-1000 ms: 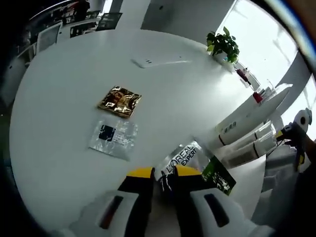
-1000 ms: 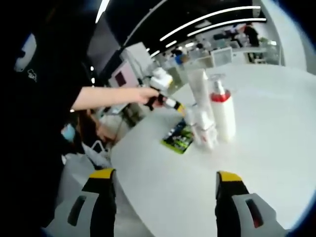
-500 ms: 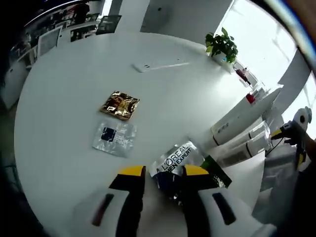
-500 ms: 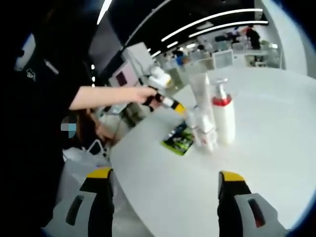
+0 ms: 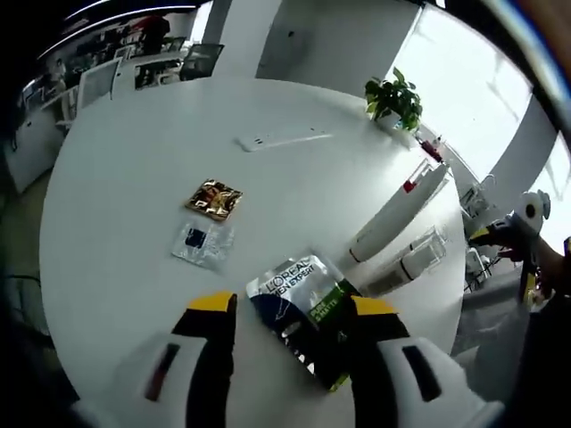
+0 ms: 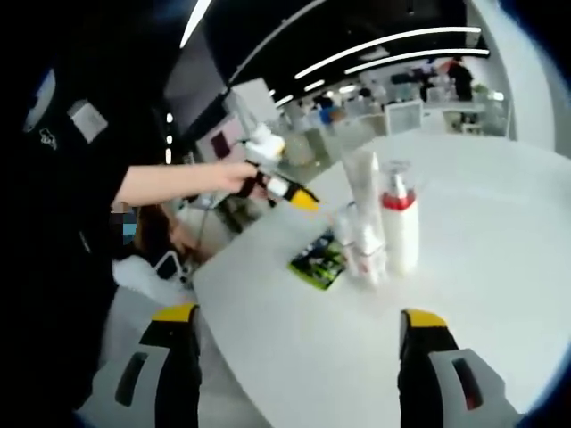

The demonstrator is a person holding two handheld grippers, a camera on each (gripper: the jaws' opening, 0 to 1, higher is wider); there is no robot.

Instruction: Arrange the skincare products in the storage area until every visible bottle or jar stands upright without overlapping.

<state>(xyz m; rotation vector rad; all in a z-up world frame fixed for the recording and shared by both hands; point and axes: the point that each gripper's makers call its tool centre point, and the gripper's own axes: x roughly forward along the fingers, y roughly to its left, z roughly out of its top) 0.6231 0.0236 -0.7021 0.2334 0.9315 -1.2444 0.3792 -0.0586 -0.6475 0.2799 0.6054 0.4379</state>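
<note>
Risk: left gripper (image 5: 287, 308) hangs wide open above the sachet (image 5: 302, 312) lying flat beside the upright bottles (image 6: 379, 230), right gripper (image 6: 299, 316) wide and empty, so a clumsy close could knock the bottles.

— What shifted around the left gripper (image 5: 290, 308)?
— Its yellow-tipped jaws have spread apart; a second ago they pinched the silver-and-green L'Oréal sachet (image 5: 302, 308), which now lies flat between them, fully uncovered.
— And the right gripper (image 6: 299, 316)?
— Nothing changed.
</note>
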